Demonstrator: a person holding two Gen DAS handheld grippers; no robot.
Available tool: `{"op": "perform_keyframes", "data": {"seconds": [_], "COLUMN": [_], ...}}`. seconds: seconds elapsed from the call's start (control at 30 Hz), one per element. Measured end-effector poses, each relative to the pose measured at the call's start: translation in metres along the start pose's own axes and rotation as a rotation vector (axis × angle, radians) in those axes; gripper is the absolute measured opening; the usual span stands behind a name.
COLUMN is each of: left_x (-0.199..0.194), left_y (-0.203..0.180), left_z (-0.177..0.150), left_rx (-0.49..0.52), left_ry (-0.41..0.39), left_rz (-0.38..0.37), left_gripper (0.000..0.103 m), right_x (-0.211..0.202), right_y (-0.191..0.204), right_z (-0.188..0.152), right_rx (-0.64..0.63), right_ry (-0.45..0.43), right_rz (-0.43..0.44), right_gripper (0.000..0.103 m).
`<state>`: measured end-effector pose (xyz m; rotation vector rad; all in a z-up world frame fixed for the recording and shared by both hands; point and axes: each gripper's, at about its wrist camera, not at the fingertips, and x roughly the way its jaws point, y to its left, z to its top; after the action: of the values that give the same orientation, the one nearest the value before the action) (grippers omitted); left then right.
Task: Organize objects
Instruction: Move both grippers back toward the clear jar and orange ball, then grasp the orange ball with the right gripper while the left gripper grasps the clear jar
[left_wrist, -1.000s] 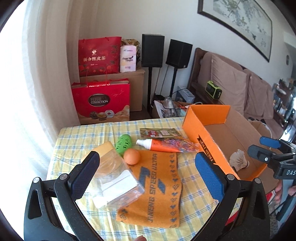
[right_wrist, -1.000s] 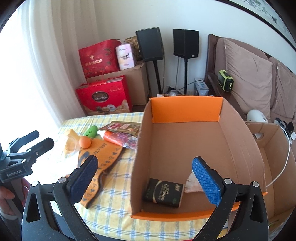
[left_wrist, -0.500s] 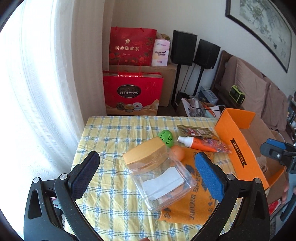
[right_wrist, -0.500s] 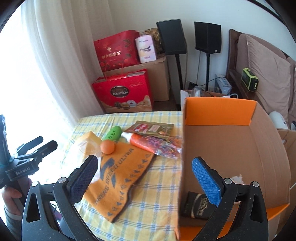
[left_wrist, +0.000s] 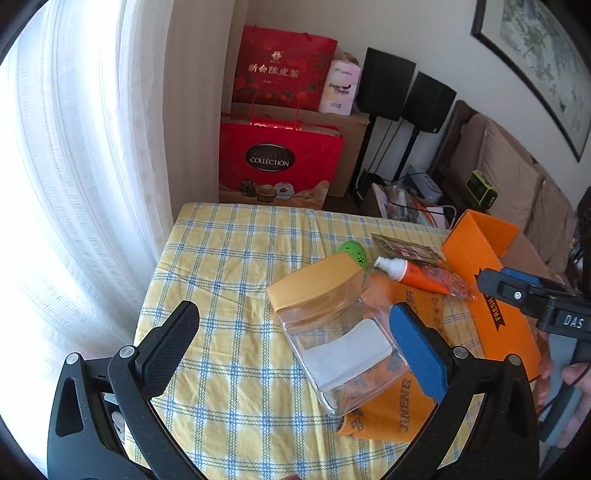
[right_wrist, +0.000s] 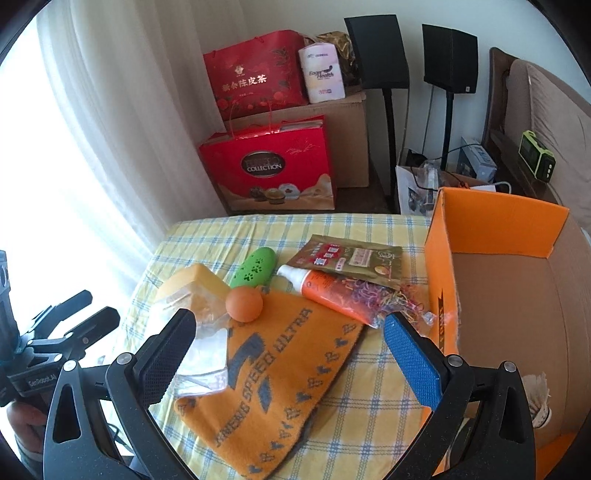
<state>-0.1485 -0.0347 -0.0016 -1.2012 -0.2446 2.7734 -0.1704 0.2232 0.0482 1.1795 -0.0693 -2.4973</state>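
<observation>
On the yellow checked tablecloth (left_wrist: 229, 266) lie a clear jar with a yellow lid (left_wrist: 332, 325), an orange towel (right_wrist: 280, 373), an orange ball (right_wrist: 244, 304), a green perforated case (right_wrist: 255, 267), an orange tube (right_wrist: 325, 291), a bag of rubber bands (right_wrist: 384, 299) and a brown sachet (right_wrist: 347, 258). The orange cardboard box (right_wrist: 495, 221) stands at the right with a shuttlecock (right_wrist: 539, 402) inside. My left gripper (left_wrist: 295, 350) is open and empty, above the table left of the jar. My right gripper (right_wrist: 288, 350) is open and empty above the towel.
Red gift bags (right_wrist: 266, 170) and a brown carton (right_wrist: 347, 122) stand on the floor beyond the table. Two black speakers (right_wrist: 376, 48) stand by the wall. A white curtain (left_wrist: 92, 147) hangs at the left. A sofa (left_wrist: 517, 173) is at the right.
My left gripper has swung left, away from the box, so the jar now sits by its right finger. My right gripper has moved left from over the box to over the towel.
</observation>
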Motion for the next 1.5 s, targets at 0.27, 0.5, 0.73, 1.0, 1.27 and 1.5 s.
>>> {"op": "perform_keyframes", "data": {"seconds": [0.27, 0.5, 0.73, 1.0, 1.27, 1.5], "left_x": [0.009, 0.015, 0.017, 0.018, 0.024, 0.037], "left_y": [0.007, 0.013, 0.016, 0.023, 0.003, -0.021], "left_z": [0.001, 0.0, -0.001, -0.002, -0.003, 0.003], "left_rx": [-0.019, -0.028, -0.035, -0.054, -0.023, 0.004], "left_ry": [0.014, 0.025, 0.029, 0.037, 0.062, 0.095], "left_rz": [-0.013, -0.017, -0.027, -0.025, -0.027, 0.007], "left_gripper": [0.103, 0.103, 0.103, 0.103, 0.103, 0.103], "right_x": [0.041, 0.077, 0.1, 0.12, 0.125, 0.099], "right_y": [0.002, 0.01, 0.017, 0.016, 0.013, 0.01], "right_z": [0.008, 0.013, 0.011, 0.004, 0.001, 0.003], "right_rx": [0.031, 0.042, 0.052, 0.093, 0.093, 0.076], "right_ry": [0.057, 0.129, 0.177, 0.223, 0.229, 0.179], "right_rz": [0.031, 0.076, 0.106, 0.14, 0.171, 0.146], "right_gripper": [0.091, 0.074, 0.073, 0.067, 0.039, 0.039]}}
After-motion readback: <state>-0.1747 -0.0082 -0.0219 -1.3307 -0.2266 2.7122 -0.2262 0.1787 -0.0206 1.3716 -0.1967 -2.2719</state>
